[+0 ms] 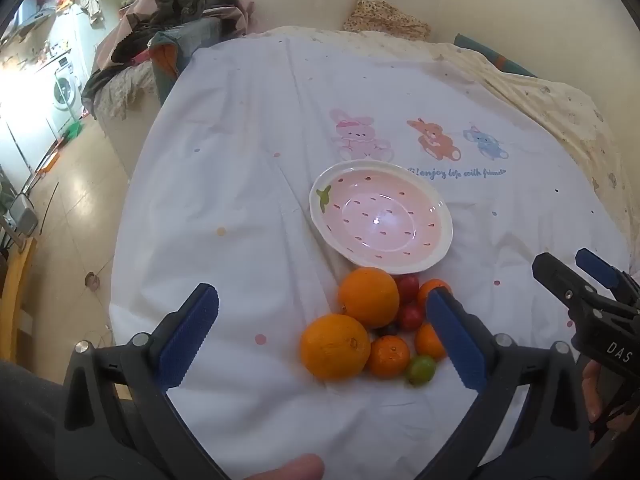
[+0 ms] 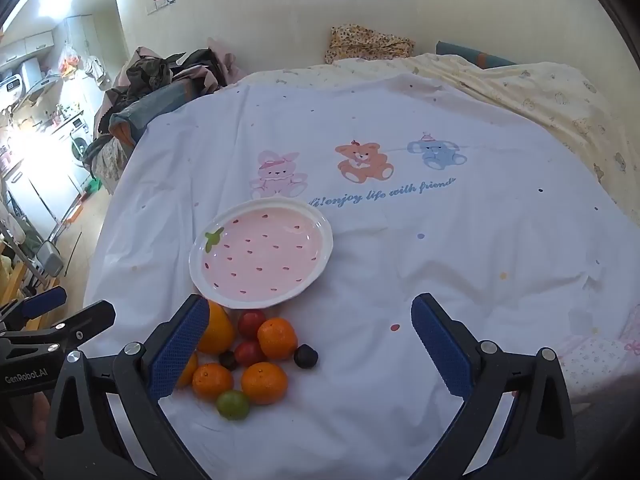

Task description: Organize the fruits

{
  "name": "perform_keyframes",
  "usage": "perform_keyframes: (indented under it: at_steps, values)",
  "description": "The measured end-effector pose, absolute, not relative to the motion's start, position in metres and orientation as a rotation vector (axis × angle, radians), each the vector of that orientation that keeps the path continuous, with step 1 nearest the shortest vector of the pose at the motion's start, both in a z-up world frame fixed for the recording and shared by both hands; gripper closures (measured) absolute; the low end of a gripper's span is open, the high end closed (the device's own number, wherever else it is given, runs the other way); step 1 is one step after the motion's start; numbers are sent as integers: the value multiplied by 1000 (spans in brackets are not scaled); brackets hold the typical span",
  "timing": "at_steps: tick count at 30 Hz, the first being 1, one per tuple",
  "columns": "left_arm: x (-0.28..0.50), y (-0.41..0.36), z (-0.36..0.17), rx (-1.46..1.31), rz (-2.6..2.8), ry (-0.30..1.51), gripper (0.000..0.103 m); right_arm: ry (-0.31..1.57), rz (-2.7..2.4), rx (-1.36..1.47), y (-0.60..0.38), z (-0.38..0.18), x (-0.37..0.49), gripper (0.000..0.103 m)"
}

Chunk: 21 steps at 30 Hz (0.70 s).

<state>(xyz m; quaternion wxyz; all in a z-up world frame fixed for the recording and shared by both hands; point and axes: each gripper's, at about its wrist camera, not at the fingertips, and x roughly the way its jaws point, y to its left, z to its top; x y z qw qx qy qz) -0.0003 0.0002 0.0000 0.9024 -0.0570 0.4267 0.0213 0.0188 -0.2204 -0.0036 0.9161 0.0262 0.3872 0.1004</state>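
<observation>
A pink strawberry-patterned bowl point(image 1: 381, 217) with a white rim sits empty on the white sheet; it also shows in the right wrist view point(image 2: 261, 254). Just in front of it lies a pile of fruit: two large oranges point(image 1: 335, 346), several small mandarins point(image 2: 264, 382), red tomatoes point(image 2: 251, 323), a green one point(image 2: 233, 404) and dark grapes point(image 2: 306, 356). My left gripper point(image 1: 322, 330) is open and empty, hovering above the pile. My right gripper point(image 2: 310, 354) is open and empty, to the right of the pile; it also shows in the left wrist view point(image 1: 576, 276).
The white sheet point(image 2: 440, 260) with cartoon animals covers a bed. Piled clothes point(image 1: 176, 12) lie at the far left corner. A floral pillow point(image 2: 366, 42) sits by the wall. The bed edge drops to a tiled floor point(image 1: 68, 224) on the left.
</observation>
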Motion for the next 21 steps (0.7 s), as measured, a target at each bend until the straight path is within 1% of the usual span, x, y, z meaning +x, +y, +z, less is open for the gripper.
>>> perform_keyframes:
  at_steps: [21]
  values:
    - [1, 4, 0, -130, 57, 898, 1, 787, 194, 45, -221, -2, 17, 0]
